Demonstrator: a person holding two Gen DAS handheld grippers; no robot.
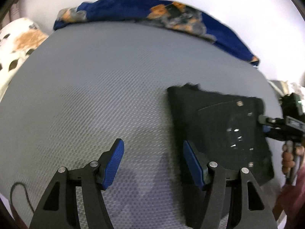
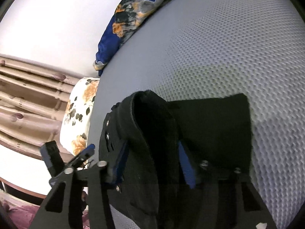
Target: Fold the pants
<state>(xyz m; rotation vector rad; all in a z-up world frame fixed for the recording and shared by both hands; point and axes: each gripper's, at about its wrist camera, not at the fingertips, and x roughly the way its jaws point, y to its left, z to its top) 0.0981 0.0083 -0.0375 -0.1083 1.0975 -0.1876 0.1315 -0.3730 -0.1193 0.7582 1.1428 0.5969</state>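
The black pants (image 1: 219, 131) lie folded into a compact rectangle on the grey mesh mattress (image 1: 95, 87), at the right of the left wrist view. My left gripper (image 1: 153, 164) is open and empty, its right finger just at the pants' left edge. My right gripper (image 2: 152, 162) has its blue pads on either side of a raised fold of the black pants (image 2: 209, 126); the jaws look closed on that fold. The right gripper also shows in the left wrist view (image 1: 270, 124) at the pants' right edge.
A blue floral blanket (image 1: 133, 11) lies along the mattress's far edge. A white floral pillow (image 1: 17, 43) sits at the far left corner. Beige curtains (image 2: 24, 103) hang beside the bed. A thin dark cord (image 1: 19, 196) lies near the front left.
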